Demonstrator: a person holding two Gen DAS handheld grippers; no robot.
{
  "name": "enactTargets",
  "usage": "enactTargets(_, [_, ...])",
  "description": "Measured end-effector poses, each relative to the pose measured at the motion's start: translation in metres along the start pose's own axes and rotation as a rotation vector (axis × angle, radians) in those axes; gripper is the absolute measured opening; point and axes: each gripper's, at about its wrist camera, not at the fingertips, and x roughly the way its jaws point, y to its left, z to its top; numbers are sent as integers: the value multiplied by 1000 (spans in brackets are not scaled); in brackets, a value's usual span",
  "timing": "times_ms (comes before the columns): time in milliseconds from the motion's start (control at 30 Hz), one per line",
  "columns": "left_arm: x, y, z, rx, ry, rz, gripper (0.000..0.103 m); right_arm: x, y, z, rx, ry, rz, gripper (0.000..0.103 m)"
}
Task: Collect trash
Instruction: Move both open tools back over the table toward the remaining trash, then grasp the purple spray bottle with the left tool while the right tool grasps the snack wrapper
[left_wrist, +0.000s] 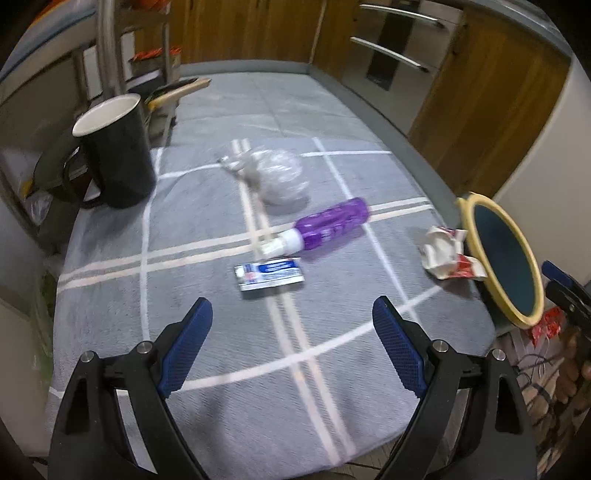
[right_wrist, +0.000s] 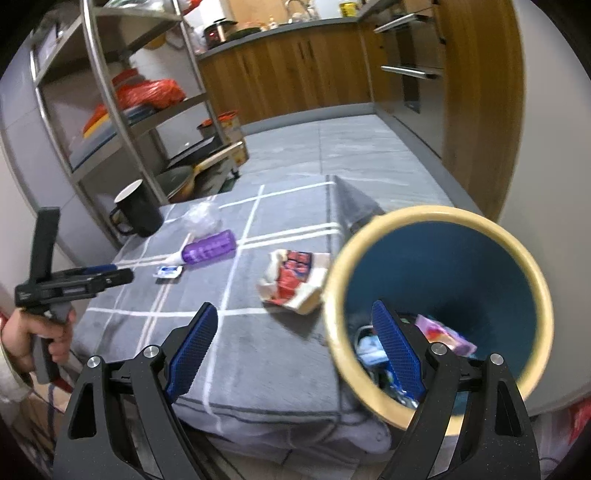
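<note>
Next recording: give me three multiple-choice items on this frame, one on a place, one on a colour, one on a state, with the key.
1. Where does the crumpled red-and-white wrapper lie?
A. Inside the mug
B. On the cloth beside the bin
C. On the shelf

2. What colour is the bottle lying on the cloth?
A. Purple
B. Green
C. Orange

3. How do both grippers stand?
A. Both shut on trash
B. Left shut, right open
C. Both open and empty

Key:
1 B: the wrapper sits on the cloth next to the yellow-rimmed bin.
2 A: the bottle's body is purple with a white cap.
3 C: the left gripper and right gripper each show their fingers spread with nothing between them.
</note>
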Motion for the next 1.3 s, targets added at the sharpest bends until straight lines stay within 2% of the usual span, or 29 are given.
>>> enactTargets(200, [13,12,11,-18,-10,-5,87,27,20,10,-29,34,-2,86])
enactTargets(600, [48,-37,56,216,-51,-33,87,87,40,30,-76,106,-54,86])
enactTargets(667, [56,-45,60,259,-46,-28,87,98,41,34,-89,123,-69,82])
enactTargets(767, [71,-49,62,297,-18,-20,87,114,39,37,-102,161,-90,71])
enactTargets(833, [82,-48,63,298,5,-14,86,126,37,37,-108,196,-98,59])
enactTargets(867, [85,-47,63,298,9,-6,85,130,37,37,-109,204,-102,57])
enactTargets(1000, [99,-47,63,310,30,12,79,141,33,31,-103,237,-98,36])
enactTargets(1100, [107,-49,61,329,47,18,74,139,35,27,-105,227,-79,31])
enactTargets(1133, [110,-50,60,338,56,21,72,138,36,27,-105,227,-69,23])
enactTargets(1200, [114,-51,58,349,69,24,67,136,39,25,-111,227,-53,17])
enactTargets(1233, [116,-52,57,358,76,27,60,134,40,24,-113,227,-46,16])
enactTargets(1300, [115,-56,54,377,74,33,55,131,44,22,-117,224,-27,16])
